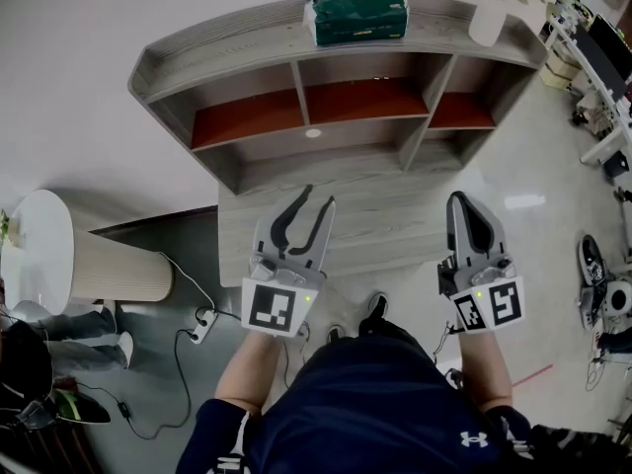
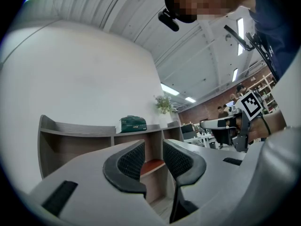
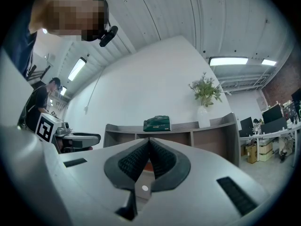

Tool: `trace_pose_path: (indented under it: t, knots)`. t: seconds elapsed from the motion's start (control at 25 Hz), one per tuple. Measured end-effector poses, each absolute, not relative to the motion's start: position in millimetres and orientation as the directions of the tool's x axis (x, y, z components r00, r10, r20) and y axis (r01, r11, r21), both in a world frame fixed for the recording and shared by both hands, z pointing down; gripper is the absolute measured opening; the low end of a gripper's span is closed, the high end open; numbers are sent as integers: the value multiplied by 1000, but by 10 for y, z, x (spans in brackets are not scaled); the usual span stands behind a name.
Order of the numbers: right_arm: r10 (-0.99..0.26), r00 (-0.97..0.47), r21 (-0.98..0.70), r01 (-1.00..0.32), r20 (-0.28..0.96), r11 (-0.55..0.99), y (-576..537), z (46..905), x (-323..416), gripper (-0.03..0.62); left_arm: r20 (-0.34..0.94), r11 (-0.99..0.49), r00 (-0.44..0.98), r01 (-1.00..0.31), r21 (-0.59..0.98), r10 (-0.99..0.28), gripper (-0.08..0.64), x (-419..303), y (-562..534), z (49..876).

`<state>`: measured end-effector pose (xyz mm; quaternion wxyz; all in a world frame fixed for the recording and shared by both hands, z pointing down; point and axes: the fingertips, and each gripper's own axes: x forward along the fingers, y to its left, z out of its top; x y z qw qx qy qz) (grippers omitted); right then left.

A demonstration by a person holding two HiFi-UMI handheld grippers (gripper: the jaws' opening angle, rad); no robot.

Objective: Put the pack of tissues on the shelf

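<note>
Green and glossy, the pack (image 1: pixel 357 14) is a soft, squarish block with pale print on its wrapper. It lies flat on the top board of the shelf (image 1: pixel 227 39), about the middle of the curved far edge, well away from both grippers. Grey wood grain covers the shelf's frame, which sweeps in an arc, while the inner boards of its open compartments are reddish brown. A white vase (image 1: pixel 488 20) holding leafy stems stands on the same top board, off to the right of the pack. Nearer, the bench (image 1: pixel 385 227) shows the same pale grain. The left gripper (image 1: pixel 318 197) hovers over the bench with its jaws released, a narrow gap between the black dimpled pads (image 2: pixel 130 161) and nothing in it. The right gripper (image 1: pixel 460 198) has its jaws clenched together, empty.
</note>
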<state>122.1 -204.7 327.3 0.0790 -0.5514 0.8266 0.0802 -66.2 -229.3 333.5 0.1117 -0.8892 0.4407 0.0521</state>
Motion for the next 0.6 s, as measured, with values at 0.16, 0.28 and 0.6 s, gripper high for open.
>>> trace_pose_path:
  t: [0.16, 0.28, 0.6]
  knots:
    - [-900, -380, 42, -924, -213, 380, -2074, 3287, 1247, 11, -186, -588, 607, -795, -150, -773, 127, -628, -2320, 3348]
    - [-900, -380, 42, -924, -212, 380, -2113, 3274, 1276, 11, -173, -589, 611, -791, -164, -772, 127, -603, -2359, 3355]
    - [-898, -385, 44, -922, -215, 385, -2197, 3276, 1321, 11, -187, -589, 610, -792, -162, -770, 127, -537, -2469, 3308]
